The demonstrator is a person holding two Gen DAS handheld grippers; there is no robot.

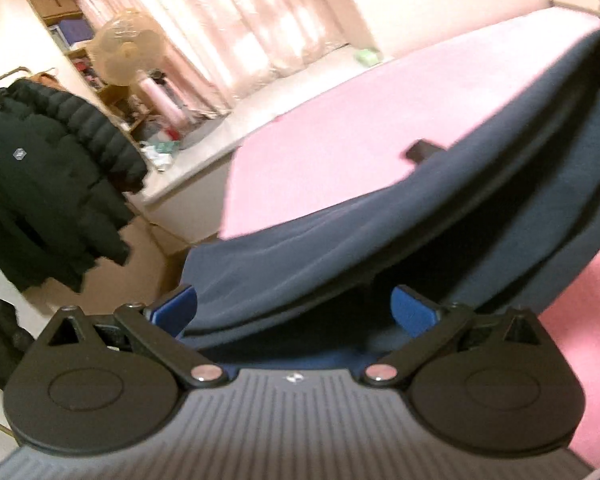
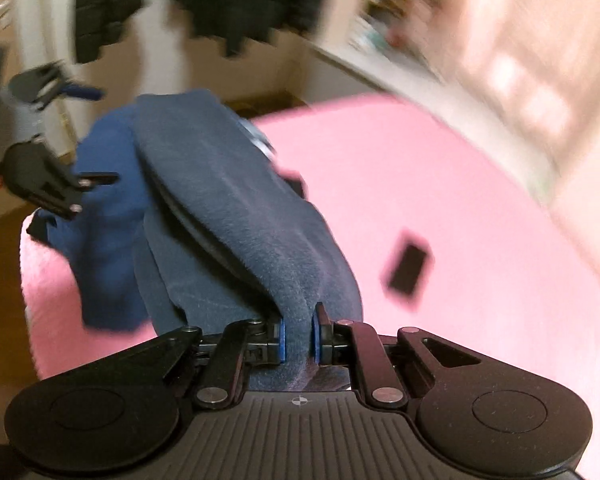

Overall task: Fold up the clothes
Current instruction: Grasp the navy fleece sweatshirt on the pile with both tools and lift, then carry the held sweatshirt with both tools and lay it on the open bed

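A dark navy fleece garment (image 1: 400, 224) lies across a pink bed (image 1: 340, 136). In the left wrist view my left gripper (image 1: 294, 308) is open, its blue pads (image 1: 176, 308) wide apart, with the garment's near edge lying between and over them. In the right wrist view my right gripper (image 2: 298, 340) is shut on a fold of the garment (image 2: 236, 208), lifting it off the bed (image 2: 440, 184). The left gripper (image 2: 96, 180) shows at the far left of that view, beside the garment's brighter blue part.
A small black object (image 2: 408, 268) lies on the bed right of the garment; it also shows in the left wrist view (image 1: 420, 150). Black jackets (image 1: 48, 180) hang at the left. A fan (image 1: 126, 46), shelves and curtains stand behind a white ledge (image 1: 204, 152).
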